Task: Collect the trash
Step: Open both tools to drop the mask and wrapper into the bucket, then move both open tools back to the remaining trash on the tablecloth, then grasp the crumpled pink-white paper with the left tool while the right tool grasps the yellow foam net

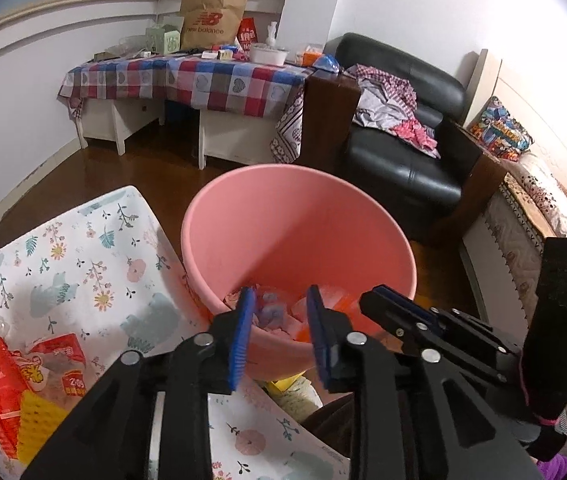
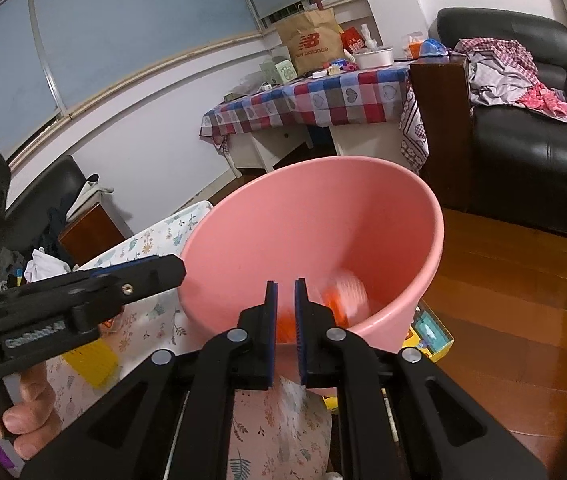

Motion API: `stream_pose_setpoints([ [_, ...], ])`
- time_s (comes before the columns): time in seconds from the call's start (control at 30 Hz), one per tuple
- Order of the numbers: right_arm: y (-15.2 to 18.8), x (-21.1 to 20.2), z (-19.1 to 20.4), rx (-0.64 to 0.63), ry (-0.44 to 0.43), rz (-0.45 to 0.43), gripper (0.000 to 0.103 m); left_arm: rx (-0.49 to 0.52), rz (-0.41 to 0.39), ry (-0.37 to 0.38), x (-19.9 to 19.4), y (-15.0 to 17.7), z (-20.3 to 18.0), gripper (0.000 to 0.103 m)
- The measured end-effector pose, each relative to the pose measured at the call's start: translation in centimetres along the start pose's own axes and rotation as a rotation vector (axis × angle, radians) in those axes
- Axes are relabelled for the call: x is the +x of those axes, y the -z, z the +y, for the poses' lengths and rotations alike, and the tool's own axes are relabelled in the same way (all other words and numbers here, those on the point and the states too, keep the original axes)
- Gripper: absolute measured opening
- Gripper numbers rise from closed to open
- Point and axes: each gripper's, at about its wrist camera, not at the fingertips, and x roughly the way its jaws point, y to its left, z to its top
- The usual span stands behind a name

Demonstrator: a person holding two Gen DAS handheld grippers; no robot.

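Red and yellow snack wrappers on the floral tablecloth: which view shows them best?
The left wrist view. The red and yellow snack wrappers lie unobstructed at lower left on the floral tablecloth. In the right wrist view only a yellow corner shows below the left gripper.

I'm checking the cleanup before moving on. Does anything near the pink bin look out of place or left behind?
Yes. A red snack wrapper and a yellow ridged piece lie on the floral tablecloth beside the pink bin, not in it. An orange-and-white piece, blurred, is inside the bin.
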Motion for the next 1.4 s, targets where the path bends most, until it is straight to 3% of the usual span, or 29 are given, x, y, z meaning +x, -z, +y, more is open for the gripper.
stream_pose_setpoints([
  [0.07,0.1,-0.2,0.1,-0.001,0.003,-0.008,0.029,0.001,-0.011,0.007,-0.7,0.1,0.0,0.033],
  [0.3,0.1,-1.4,1.3,-0.02,-0.014,-0.015,0.031,0.015,-0.054,0.006,-3.8,1.4,0.1,0.05],
  [0.43,0.7,-2.4,2.9,-0.045,-0.031,-0.019,0.044,0.011,-0.081,-0.011,-5.9,2.7,0.7,0.052],
  [0.73,2.2,-3.0,7.3,-0.117,-0.103,0.021,0.044,-0.022,-0.136,-0.098,-12.3,7.2,4.8,0.054],
  [1.13,4.5,-1.4,12.0,-0.197,-0.184,0.108,0.044,-0.216,-0.118,-0.296,-18.3,14.8,14.2,0.054],
  [1.27,4.8,-1.0,12.8,-0.197,-0.204,0.128,0.044,-0.28,-0.131,-0.358,-19.1,15.6,17.3,0.054],
  [1.4,5.0,-0.7,13.6,-0.215,-0.203,0.145,0.044,-0.326,-0.15,-0.372,-18.8,15.1,19.5,0.053],
])
